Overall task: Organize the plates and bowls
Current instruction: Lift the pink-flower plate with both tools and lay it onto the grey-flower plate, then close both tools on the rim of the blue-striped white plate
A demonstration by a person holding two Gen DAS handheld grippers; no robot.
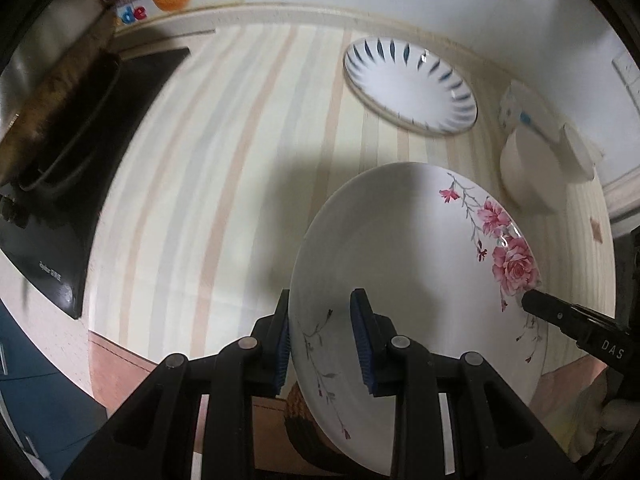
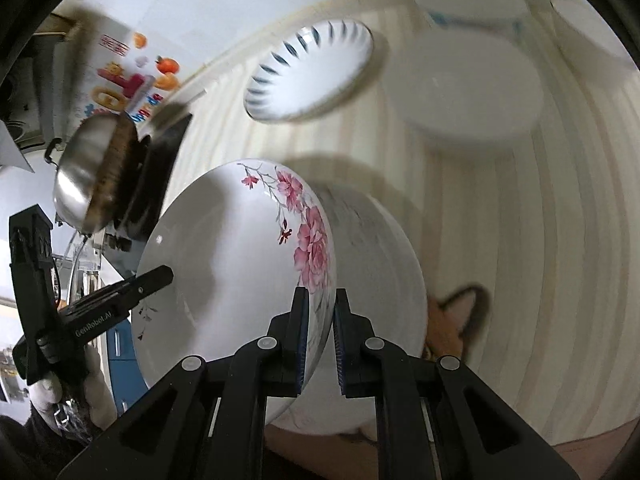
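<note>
Counter [image 1: 240, 128]: striped cloth, bearing the blue-rimmed plate [image 1: 410, 86] far ahead, white bowls [image 1: 528, 168] to its right.
Floral plate [image 1: 400, 280]: held up off the cloth, tilted on edge, rim to rim between both grippers.
Left gripper [image 1: 324, 344]: jaws straddling the near rim, gap visible at one pad; grip uncertain.
Right gripper [image 2: 322, 344]: jaws pinching the opposite, rose-side rim.
Heading: blue-rimmed plate lies straight ahead, well apart.
</note>
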